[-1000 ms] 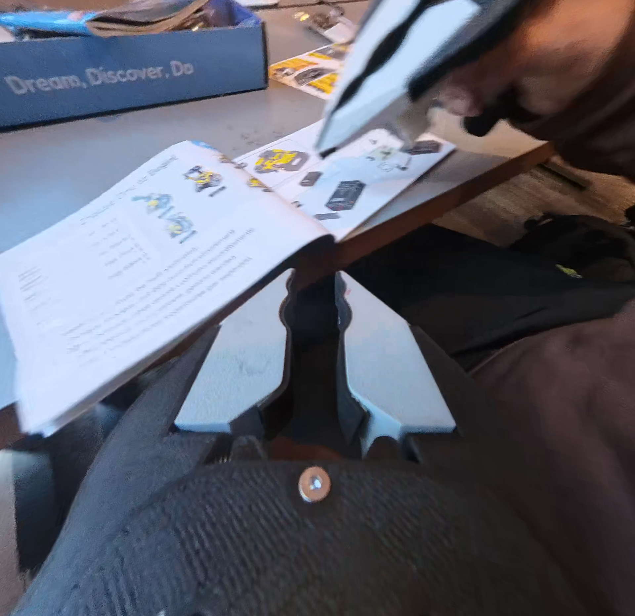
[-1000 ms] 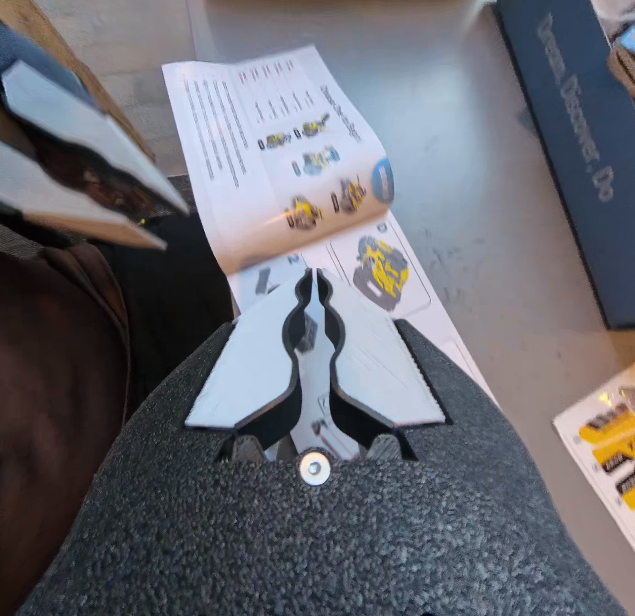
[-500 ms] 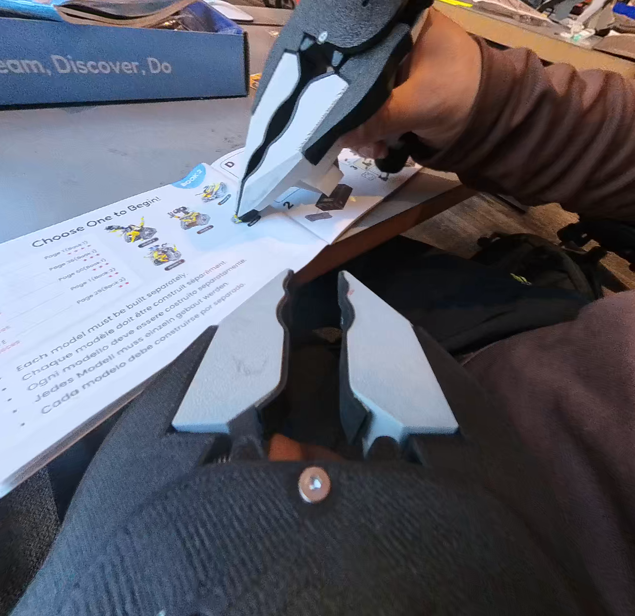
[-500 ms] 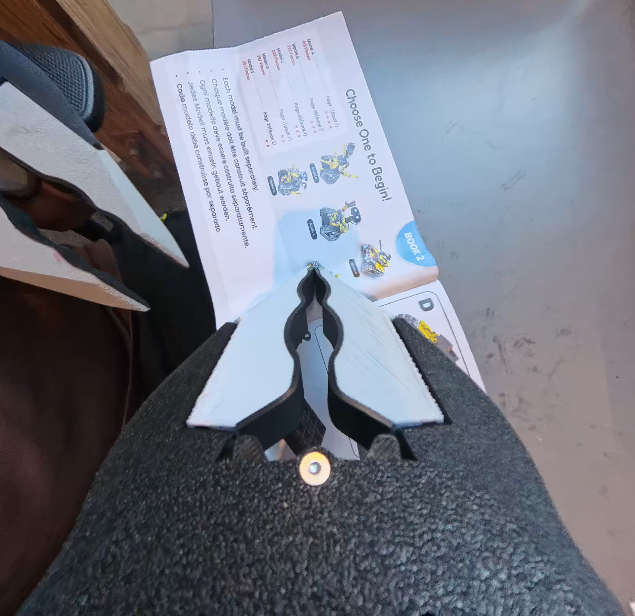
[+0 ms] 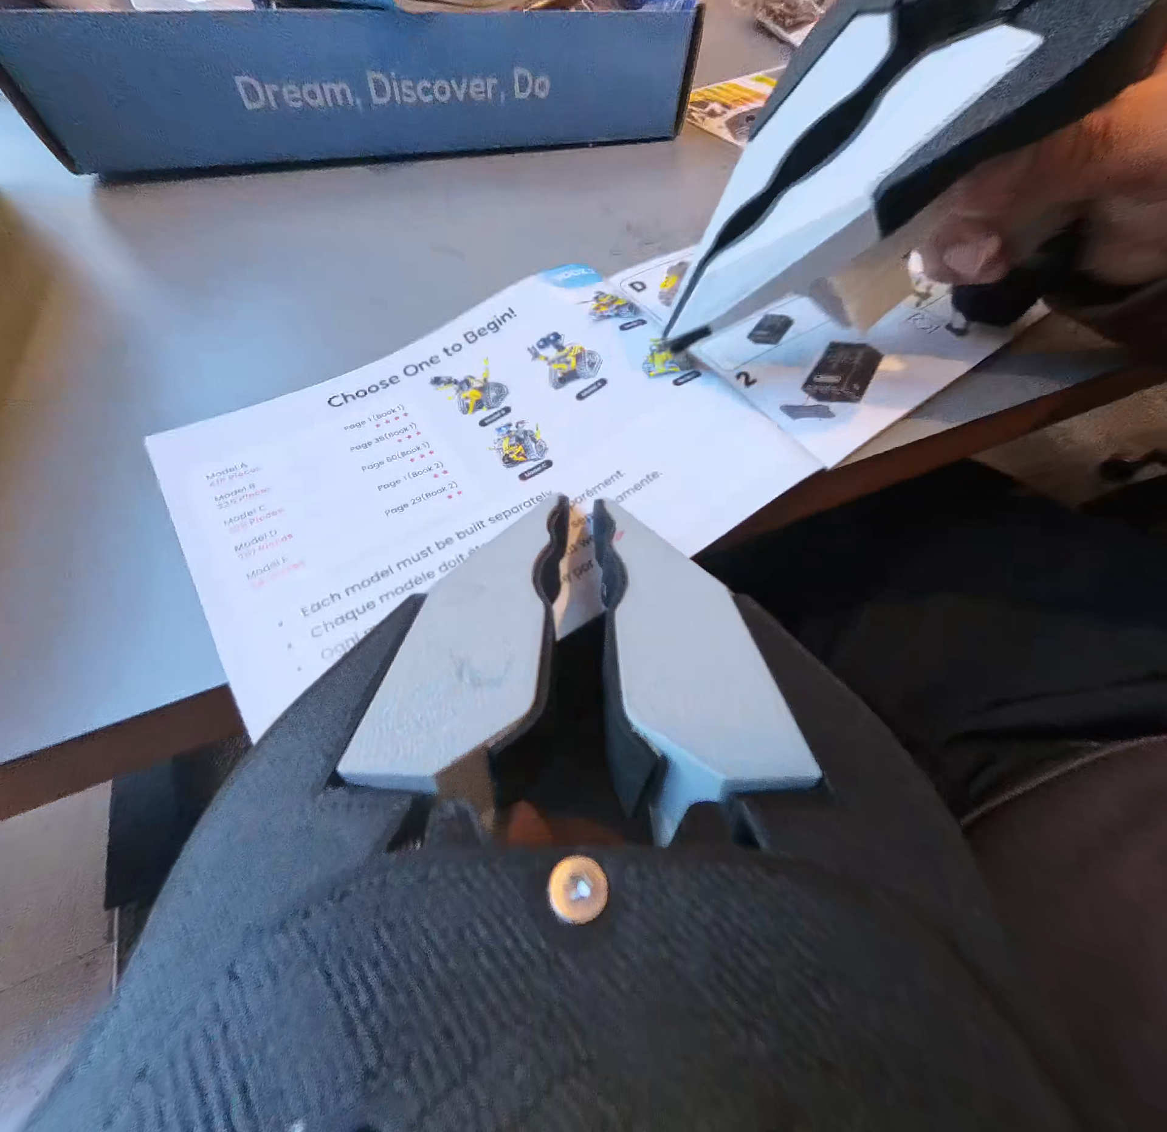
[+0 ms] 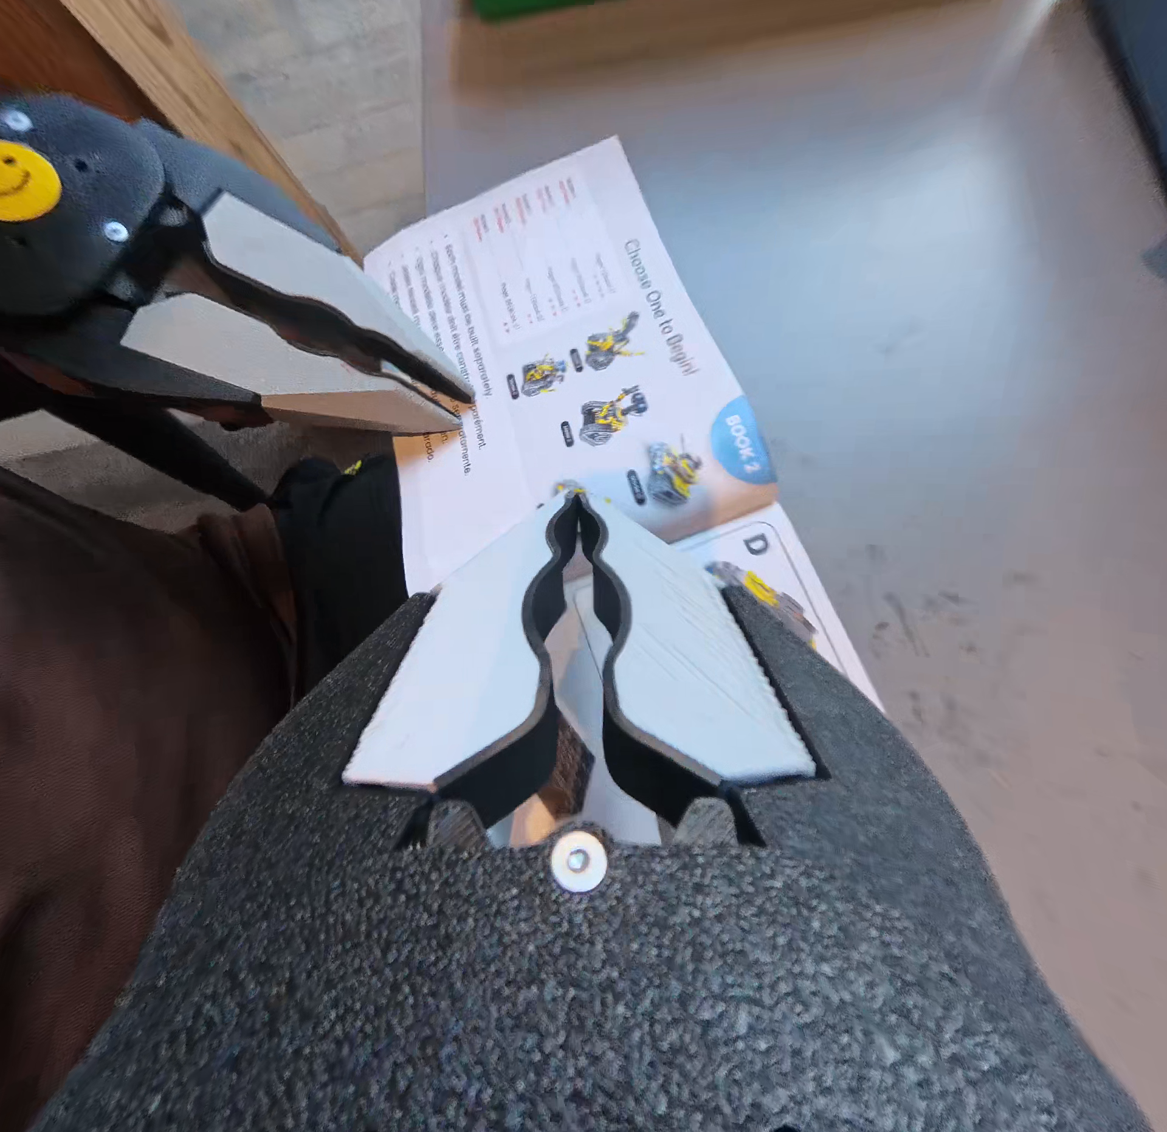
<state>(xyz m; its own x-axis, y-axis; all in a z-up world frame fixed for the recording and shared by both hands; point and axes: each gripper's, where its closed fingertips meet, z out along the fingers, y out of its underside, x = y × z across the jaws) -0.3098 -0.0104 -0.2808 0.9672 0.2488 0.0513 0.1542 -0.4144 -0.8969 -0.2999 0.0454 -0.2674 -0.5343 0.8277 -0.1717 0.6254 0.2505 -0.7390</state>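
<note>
Lying open on the grey table (image 5: pixel 316 268), your instruction booklet (image 5: pixel 480 470) hangs slightly over the near edge. Your right gripper (image 6: pixel 576 500) has its fingertips pressed together, touching the booklet near the fold between its pages. Your left gripper (image 5: pixel 576 505) hovers over the booklet's near edge with a narrow gap between its fingers, gripping nothing. Behind the booklet sits a blue cardboard box (image 5: pixel 379 91); a small printed leaflet (image 5: pixel 726 104) lies beside it.
</note>
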